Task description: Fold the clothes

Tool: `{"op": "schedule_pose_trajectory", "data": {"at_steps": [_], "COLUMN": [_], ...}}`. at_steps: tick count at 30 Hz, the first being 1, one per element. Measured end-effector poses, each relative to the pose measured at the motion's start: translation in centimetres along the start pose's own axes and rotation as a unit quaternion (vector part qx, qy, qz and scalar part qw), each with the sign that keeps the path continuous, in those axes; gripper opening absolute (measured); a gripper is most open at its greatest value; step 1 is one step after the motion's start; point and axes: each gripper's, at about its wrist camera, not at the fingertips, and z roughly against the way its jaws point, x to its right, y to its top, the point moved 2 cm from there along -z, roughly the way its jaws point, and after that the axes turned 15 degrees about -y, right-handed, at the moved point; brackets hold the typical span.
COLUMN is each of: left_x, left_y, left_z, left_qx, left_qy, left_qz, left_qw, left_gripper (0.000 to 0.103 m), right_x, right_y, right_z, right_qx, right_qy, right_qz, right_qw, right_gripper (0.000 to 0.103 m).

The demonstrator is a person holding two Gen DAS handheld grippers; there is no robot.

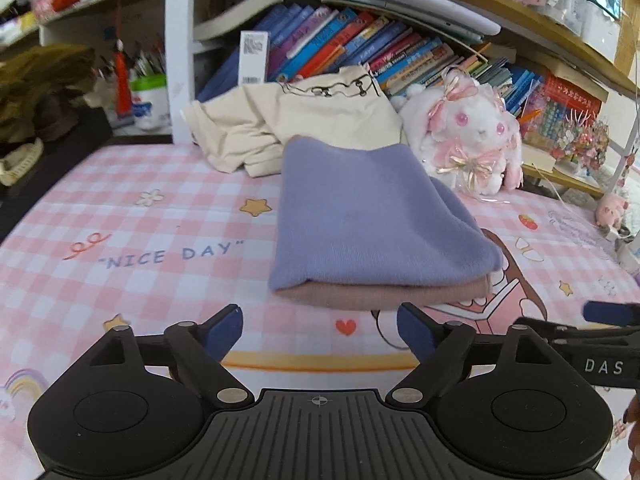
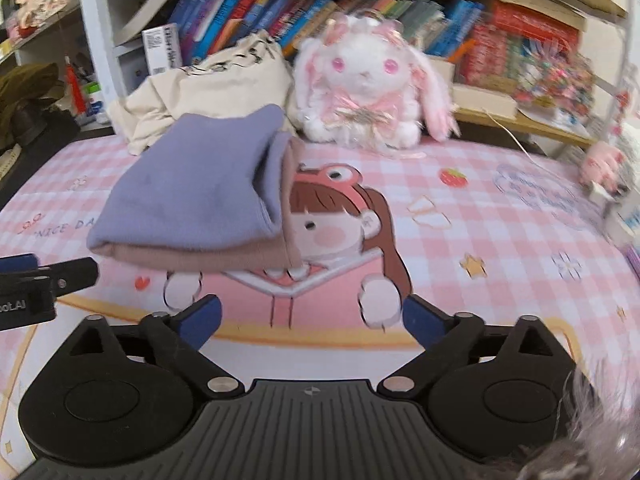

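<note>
A folded lavender garment (image 1: pixel 368 216) lies on top of a folded dusty-pink garment (image 1: pixel 384 294) on the pink checked mat (image 1: pixel 140 216). The stack also shows in the right wrist view, lavender (image 2: pixel 192 200) over pink (image 2: pixel 224 258). My left gripper (image 1: pixel 320 330) is open and empty, just in front of the stack's near edge. My right gripper (image 2: pixel 312 316) is open and empty, in front and to the right of the stack. A cream garment (image 1: pixel 280 128) lies crumpled behind the stack.
A white plush rabbit (image 1: pixel 468 136) sits at the back right of the mat, also in the right wrist view (image 2: pixel 364 84). Shelves of books (image 1: pixel 360 44) stand behind. A pen cup (image 1: pixel 148 96) and a dark bundle (image 1: pixel 40 88) are at back left.
</note>
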Motion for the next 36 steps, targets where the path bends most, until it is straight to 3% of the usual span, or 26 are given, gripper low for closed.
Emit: {"op": "schedule_pose_trajectory", "data": {"at_steps": [2,9,36], "left_x": [0.4,0.7,1.8], "left_y": [-0.4,-1.2,-1.6], "left_z": [0.6,1.6,2.7], "left_qx": [0.009,0.013,0.009], "left_qy": [0.013,0.047,0.036], "left_qz": [-0.007,-0.009,-0.031], "left_qw": [0.9999,0.9988,0.9988], "left_gripper": [0.097,0.1,0.103], "right_x": [-0.2,-0.6,-0.1], "right_y": [-0.9,-2.6,-3.0], "right_z": [0.8,2.5,3.0], "right_qx": [0.008,0.03,0.032], "right_qy": [-0.011,-0.018,-0.026], "right_qz": [0.007,0.032,0.03], "right_qw": [1.0,0.999,0.999], "right_gripper": [0.1,0.103,0.103]}}
